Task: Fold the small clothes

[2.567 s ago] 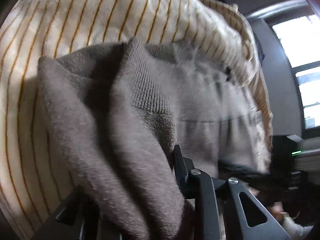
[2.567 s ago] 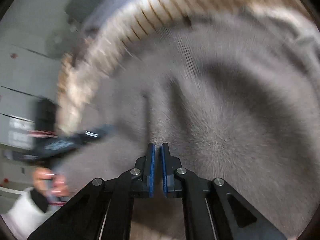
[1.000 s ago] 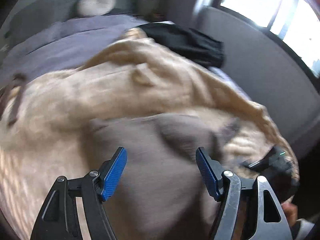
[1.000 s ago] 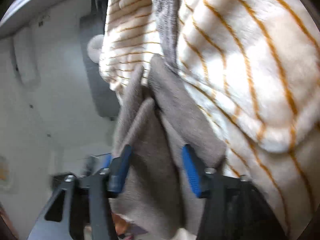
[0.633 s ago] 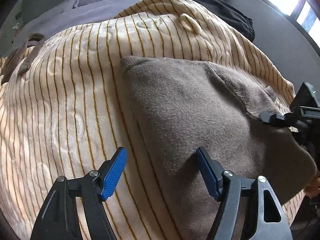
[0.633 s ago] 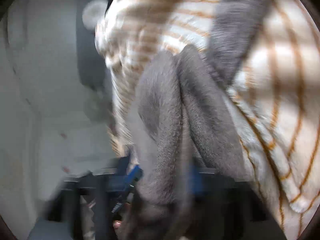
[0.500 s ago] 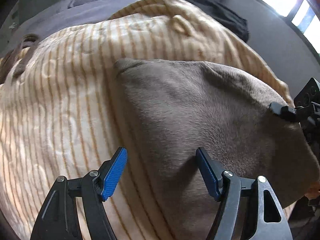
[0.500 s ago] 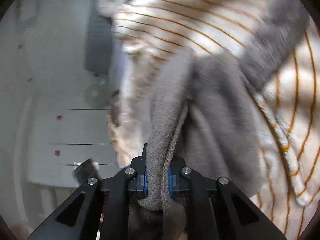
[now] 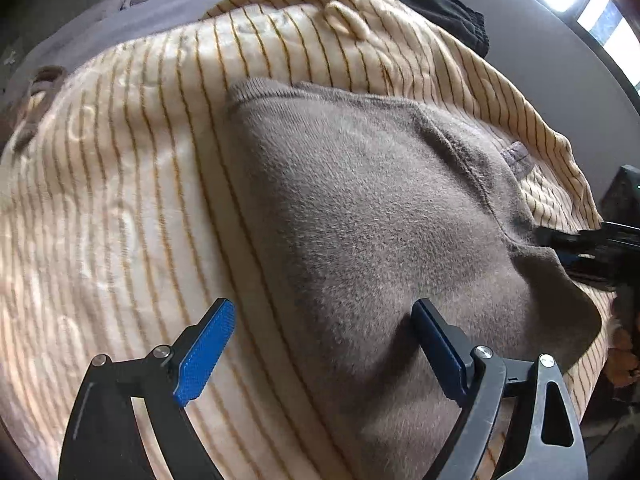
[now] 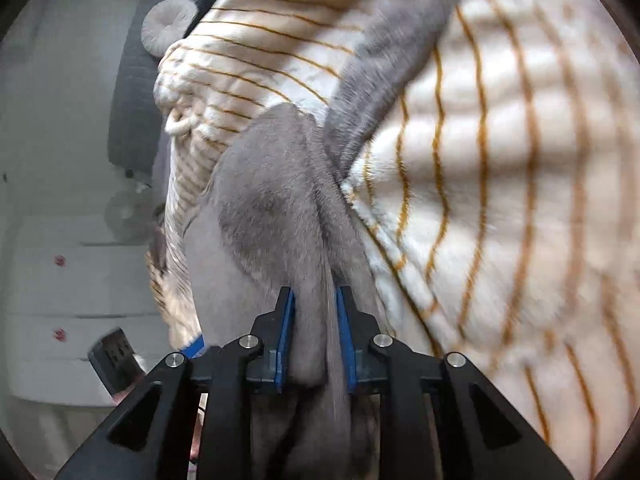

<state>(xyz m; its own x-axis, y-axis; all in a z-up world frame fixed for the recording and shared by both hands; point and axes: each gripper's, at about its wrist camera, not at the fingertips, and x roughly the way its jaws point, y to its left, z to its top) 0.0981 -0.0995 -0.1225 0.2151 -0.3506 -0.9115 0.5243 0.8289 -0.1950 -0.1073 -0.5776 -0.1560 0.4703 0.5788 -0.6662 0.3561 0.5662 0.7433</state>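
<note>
A small grey-brown fleece garment (image 9: 372, 216) lies spread on a cream blanket with orange stripes (image 9: 120, 184). My left gripper (image 9: 320, 324) is open and empty, just above the garment's near left edge. My right gripper (image 10: 314, 320) is shut on a bunched fold of the garment (image 10: 280, 208) at its right side. It also shows at the right edge of the left wrist view (image 9: 576, 240). A sleeve (image 10: 384, 60) of the garment trails away across the blanket in the right wrist view.
A black piece of clothing (image 9: 452, 12) lies beyond the blanket at the far right. A lilac bedsheet (image 9: 120, 20) shows at the far left. A round white cushion (image 10: 168, 28) and a dark headboard (image 10: 128, 92) are behind the bed. White drawers (image 10: 60, 280) stand at the left.
My left gripper let go of the garment, opened and pulled back above it. My right gripper opened, then shut on a fold at the garment's edge. The garment now lies flat.
</note>
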